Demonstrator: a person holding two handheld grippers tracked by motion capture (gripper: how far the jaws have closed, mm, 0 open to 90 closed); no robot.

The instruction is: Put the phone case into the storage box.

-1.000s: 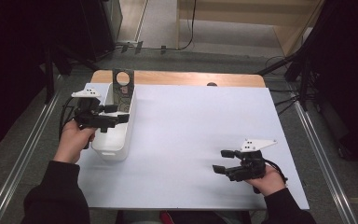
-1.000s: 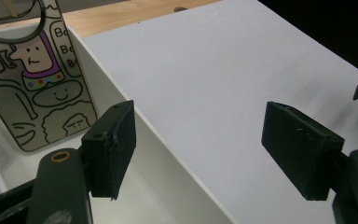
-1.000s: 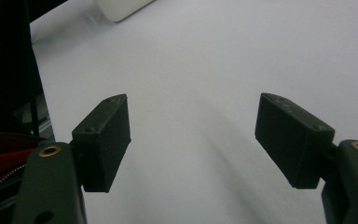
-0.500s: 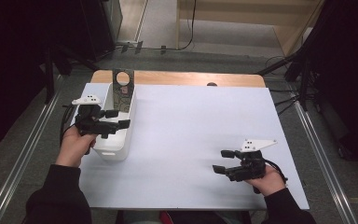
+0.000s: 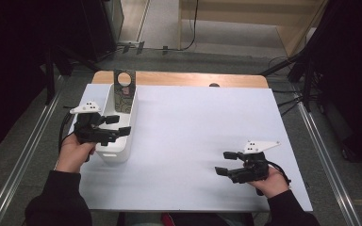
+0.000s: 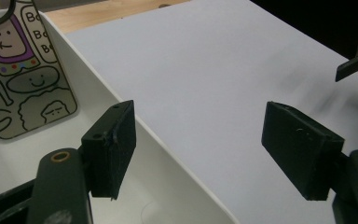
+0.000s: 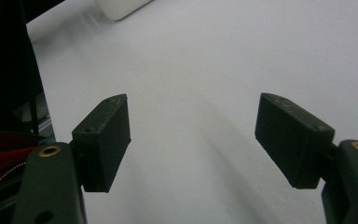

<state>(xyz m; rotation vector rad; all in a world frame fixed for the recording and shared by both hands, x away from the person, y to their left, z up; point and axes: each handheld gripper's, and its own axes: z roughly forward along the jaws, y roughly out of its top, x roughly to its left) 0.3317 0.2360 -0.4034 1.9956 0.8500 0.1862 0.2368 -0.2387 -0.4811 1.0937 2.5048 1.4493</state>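
A white bin (image 5: 121,149) stands at the table's left side. A phone case (image 5: 124,92) printed with cartoon figures leans upright at its far end, and the left gripper view shows the phone case (image 6: 23,79) inside the bin (image 6: 158,140). My left gripper (image 5: 119,125) hovers open over the bin's near half. In its own view the left gripper (image 6: 198,109) straddles the bin's right wall, one jaw over the inside and one over the table, with nothing held. My right gripper (image 5: 225,163) rests open low over the table near the front right, and its own view shows the right gripper (image 7: 193,102) empty.
A white sheet (image 5: 193,122) covers the table, leaving a wooden strip (image 5: 179,79) along the back with a small dark spot (image 5: 213,85). Metal rails (image 5: 26,155) flank both sides. The bin's corner (image 7: 121,7) is far ahead of the right gripper.
My left gripper has slid a little along the bin toward the person, away from the phone case. The right gripper has stayed still.
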